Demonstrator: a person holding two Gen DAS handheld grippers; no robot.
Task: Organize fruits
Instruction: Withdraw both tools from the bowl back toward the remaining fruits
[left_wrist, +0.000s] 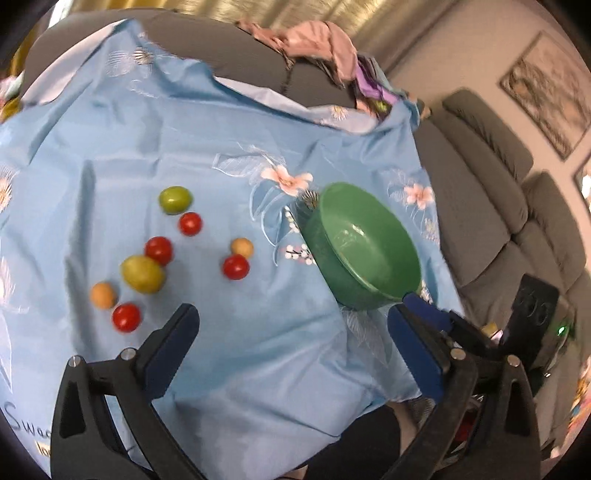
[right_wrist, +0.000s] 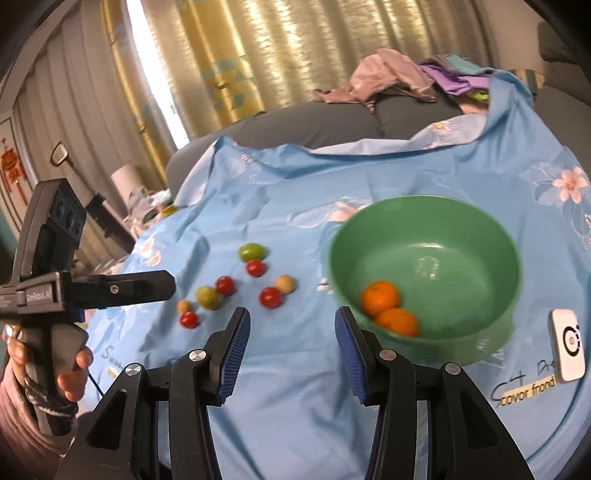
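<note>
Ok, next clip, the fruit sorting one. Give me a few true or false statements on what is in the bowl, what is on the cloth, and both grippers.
1. The green bowl holds two oranges. True.
2. Four red tomatoes lie on the blue cloth. True.
3. The left gripper is clamped on a tomato. False: its jaws stand wide apart with nothing between them.
4. The yellow-green fruits are inside the bowl. False: both lie on the cloth, among the tomatoes.
5. The right gripper holds nothing. True: only cloth shows between its fingers.
6. The bowl is tipped upside down. False: it sits upright, opening up.
</note>
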